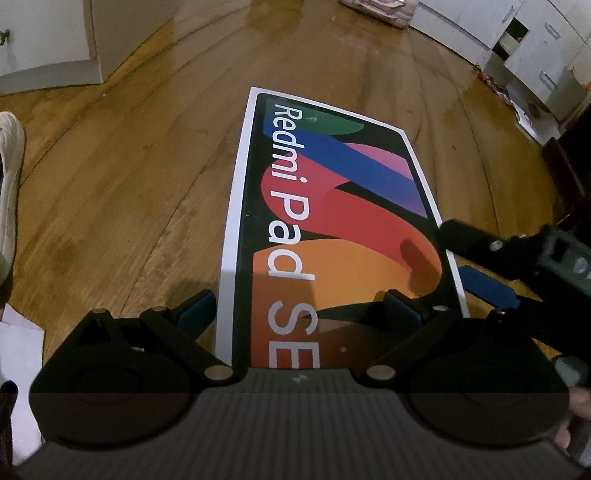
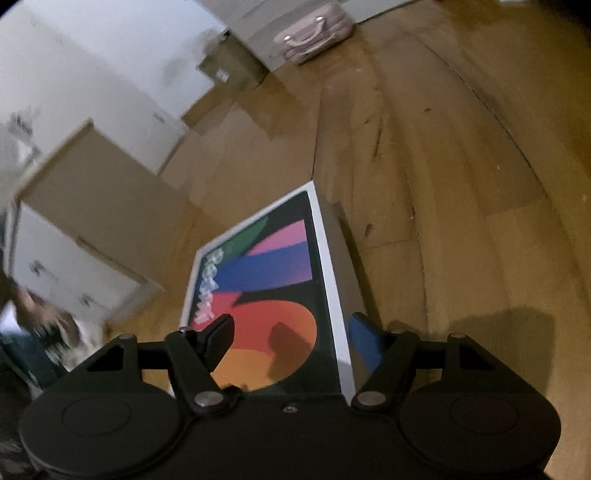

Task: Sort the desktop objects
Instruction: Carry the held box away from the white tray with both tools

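Redmi Pad SE box (image 1: 332, 229), a flat rectangular carton with a white border, black face and glossy bands of green, pink, blue, red and orange, lies on the worn wooden floor (image 1: 140, 184). We see our left gripper (image 1: 299, 306) with its blue-padded jaws spread wide over the near end of the box, not pressing it. Our right gripper (image 2: 291, 332) straddles the box's long white edge, jaws half open; whether its pads touch the carton we cannot tell. A pale quilted case (image 2: 314, 31) lies far off.
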A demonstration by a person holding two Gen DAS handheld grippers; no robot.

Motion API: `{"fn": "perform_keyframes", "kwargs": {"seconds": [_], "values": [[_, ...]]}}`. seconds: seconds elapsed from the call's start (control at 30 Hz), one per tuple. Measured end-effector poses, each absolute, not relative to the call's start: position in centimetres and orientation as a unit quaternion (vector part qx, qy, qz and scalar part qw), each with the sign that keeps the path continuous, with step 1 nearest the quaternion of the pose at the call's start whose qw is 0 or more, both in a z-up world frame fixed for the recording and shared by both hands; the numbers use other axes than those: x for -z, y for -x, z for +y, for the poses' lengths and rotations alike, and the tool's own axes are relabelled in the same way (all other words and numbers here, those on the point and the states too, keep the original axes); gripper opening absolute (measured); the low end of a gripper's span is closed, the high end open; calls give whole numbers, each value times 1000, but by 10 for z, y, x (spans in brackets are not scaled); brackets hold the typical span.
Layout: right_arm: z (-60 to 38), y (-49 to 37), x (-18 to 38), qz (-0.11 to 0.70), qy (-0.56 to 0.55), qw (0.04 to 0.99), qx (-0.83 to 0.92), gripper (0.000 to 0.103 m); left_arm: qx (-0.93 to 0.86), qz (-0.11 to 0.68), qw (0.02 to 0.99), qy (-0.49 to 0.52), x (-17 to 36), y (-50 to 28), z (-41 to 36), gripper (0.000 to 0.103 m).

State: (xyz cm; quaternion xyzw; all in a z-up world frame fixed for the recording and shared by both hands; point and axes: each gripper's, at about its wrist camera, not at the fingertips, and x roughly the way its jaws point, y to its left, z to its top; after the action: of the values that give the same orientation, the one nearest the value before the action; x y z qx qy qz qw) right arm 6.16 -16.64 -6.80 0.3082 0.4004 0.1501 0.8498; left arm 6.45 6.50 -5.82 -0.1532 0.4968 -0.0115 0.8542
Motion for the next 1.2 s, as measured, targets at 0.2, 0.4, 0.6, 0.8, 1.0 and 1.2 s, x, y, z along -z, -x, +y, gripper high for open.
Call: {"fn": "perform_keyframes", "kwargs": {"seconds": [0.2, 0.4, 0.6, 0.8, 1.0, 1.2], "values": [[-166, -60, 71, 399, -313, 849, -147, 75, 9, 499, 851, 165, 63, -64, 68, 97], [-177, -59, 84, 411, -344, 833, -138, 75, 3, 500, 847, 181, 58, -62, 70, 97], [-182, -56, 91, 434, -337, 827, -123, 75, 7, 501, 847, 177, 59, -63, 67, 97], [-173, -56, 96, 451, -323, 822, -129, 75, 5, 515, 841, 166, 65, -64, 63, 98], [-165, -56, 96, 463, -299, 823, -139, 75, 8, 539, 830, 144, 71, -66, 57, 100], [-166, -56, 99, 471, -293, 821, -136, 75, 10, 553, 819, 155, 79, -67, 60, 100]]}}
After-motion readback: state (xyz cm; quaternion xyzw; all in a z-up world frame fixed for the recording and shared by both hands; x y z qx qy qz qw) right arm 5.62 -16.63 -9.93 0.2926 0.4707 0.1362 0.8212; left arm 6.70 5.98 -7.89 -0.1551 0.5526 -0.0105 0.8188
